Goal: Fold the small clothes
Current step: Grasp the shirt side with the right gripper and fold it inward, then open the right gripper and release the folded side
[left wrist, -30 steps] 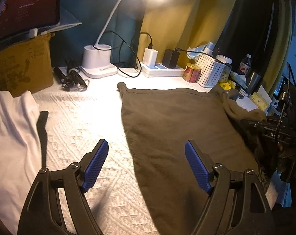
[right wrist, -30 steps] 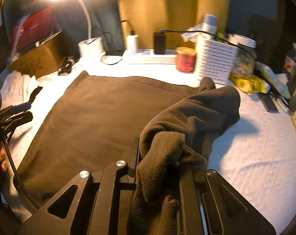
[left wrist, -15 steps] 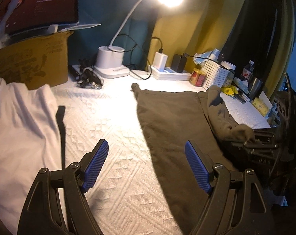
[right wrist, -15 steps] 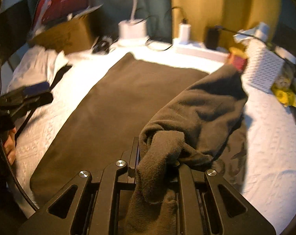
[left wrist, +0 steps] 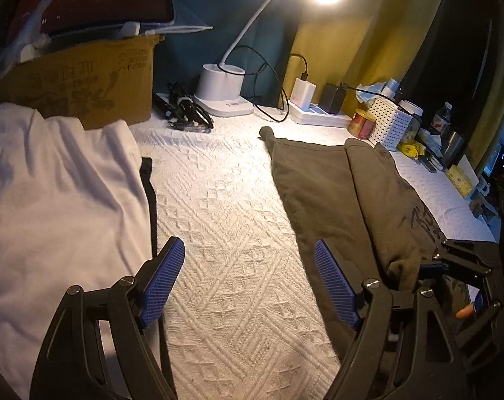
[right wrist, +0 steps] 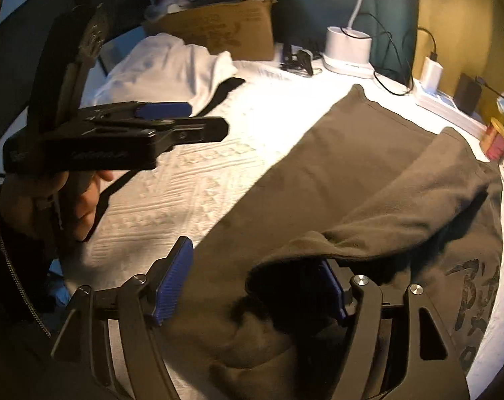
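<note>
A brown garment (left wrist: 322, 180) lies on the white textured cloth, its right side folded over onto its middle (right wrist: 418, 200). My right gripper (right wrist: 252, 286) is open just above the garment's near end; the folded edge drapes over its right finger (right wrist: 332, 286). It also shows at the right of the left wrist view (left wrist: 452, 260). My left gripper (left wrist: 248, 283) is open and empty above the bare white cloth, left of the garment. It shows in the right wrist view (right wrist: 165, 123) at the left.
A white garment (left wrist: 58, 183) lies at the left by a cardboard box (left wrist: 85, 80). A lamp base (left wrist: 223, 88), cables, power strip (left wrist: 318, 116), red tin (left wrist: 362, 123) and white basket (left wrist: 390, 128) line the back.
My right gripper has carried the garment's right side over to the left, laid it on the middle and opened. My left gripper has drawn away to the left, open.
</note>
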Demonstrator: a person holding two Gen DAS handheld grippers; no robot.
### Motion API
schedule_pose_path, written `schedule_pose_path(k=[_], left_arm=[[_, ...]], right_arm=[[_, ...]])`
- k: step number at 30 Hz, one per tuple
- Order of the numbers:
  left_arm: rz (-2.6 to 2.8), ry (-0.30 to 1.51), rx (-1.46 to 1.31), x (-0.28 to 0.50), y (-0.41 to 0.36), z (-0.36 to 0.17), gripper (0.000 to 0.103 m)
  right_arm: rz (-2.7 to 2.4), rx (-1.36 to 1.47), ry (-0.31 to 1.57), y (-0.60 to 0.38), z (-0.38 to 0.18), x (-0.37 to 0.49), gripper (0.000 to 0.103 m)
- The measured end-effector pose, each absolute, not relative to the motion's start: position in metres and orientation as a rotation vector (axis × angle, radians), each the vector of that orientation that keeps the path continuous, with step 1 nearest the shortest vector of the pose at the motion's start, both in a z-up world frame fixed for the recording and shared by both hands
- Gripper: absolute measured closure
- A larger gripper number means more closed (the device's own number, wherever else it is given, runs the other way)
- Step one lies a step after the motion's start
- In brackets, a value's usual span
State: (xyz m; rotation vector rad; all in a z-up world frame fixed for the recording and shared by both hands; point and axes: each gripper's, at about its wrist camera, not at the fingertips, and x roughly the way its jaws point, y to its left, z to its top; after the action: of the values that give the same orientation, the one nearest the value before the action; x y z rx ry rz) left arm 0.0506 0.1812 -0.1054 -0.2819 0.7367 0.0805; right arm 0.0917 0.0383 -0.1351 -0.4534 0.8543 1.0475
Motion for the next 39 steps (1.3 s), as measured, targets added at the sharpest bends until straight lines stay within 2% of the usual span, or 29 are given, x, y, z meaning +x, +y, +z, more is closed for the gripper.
schedule_pose_path(k=[13, 25, 39], left_arm=[[0.009, 0.733, -0.175, 0.085, 0.128, -0.075, 0.023], [-0.175, 0.825, -0.042, 0.157, 0.048, -0.073, 0.023], [-0.146, 0.998, 0.208, 0.225, 0.002, -0.108, 0.023]], right_arm=[[1.055, -0.32, 0.734, -0.026, -0.091, 0.098, 0.029], [0.864, -0.175, 0.755, -0.108, -0.099, 0.17, 0.029], [0.718, -0.077, 0.814, -0.169, -0.124, 0.232, 0.029]])
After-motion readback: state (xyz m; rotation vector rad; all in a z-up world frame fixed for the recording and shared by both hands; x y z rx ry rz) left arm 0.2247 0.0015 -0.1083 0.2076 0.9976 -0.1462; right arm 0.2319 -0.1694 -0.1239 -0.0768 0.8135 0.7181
